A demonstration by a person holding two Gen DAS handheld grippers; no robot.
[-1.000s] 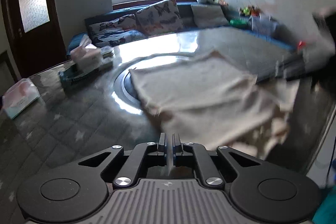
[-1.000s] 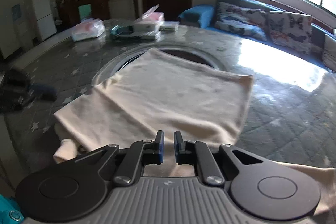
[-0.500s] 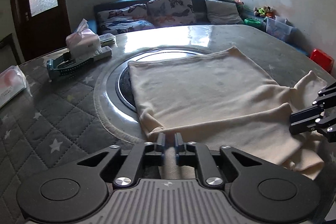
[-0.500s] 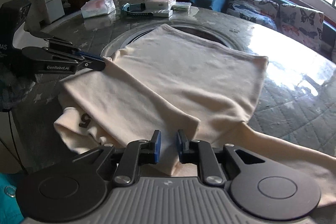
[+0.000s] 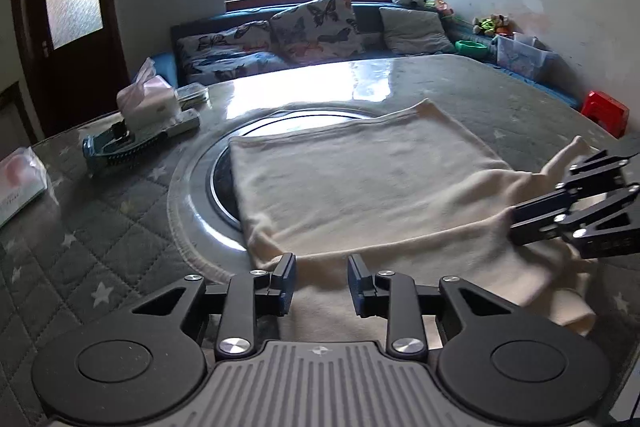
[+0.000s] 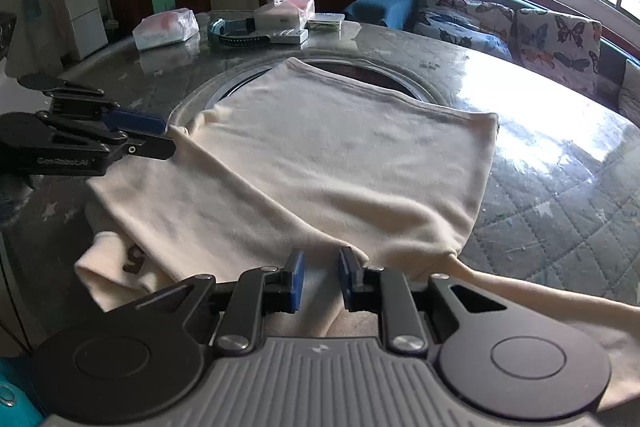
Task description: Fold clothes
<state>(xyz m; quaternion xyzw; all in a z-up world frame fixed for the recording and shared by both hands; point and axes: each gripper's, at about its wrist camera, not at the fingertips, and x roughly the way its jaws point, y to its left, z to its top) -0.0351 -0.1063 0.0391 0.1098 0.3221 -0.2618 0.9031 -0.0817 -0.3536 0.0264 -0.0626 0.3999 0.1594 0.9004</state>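
Observation:
A cream garment [image 5: 360, 187] lies folded over on the quilted grey table [image 5: 100, 247], partly covering the round glass inset. A sleeve [image 6: 520, 291] trails off to the right in the right wrist view. My left gripper [image 5: 321, 285] sits at the near fold edge. Its jaws are opening, with cloth lying loose below the gap and not pinched. My right gripper [image 6: 320, 281] is at the other end of the same fold. Its jaws are also opening, over cloth that the pads do not press. Each view shows the other gripper: right [image 5: 514, 223], left [image 6: 168, 137].
A tissue box [image 5: 146, 103], a teal brush tray [image 5: 120, 147] and a plastic packet [image 5: 20, 183] sit on the far left of the table. A sofa with butterfly cushions [image 5: 312, 27] runs behind it. A red box [image 5: 604, 107] stands past the right edge.
The lifted part of the garment has been laid down over the rest. Both grippers' jaws have spread and let go of the cloth. The left gripper has come lower over the fold.

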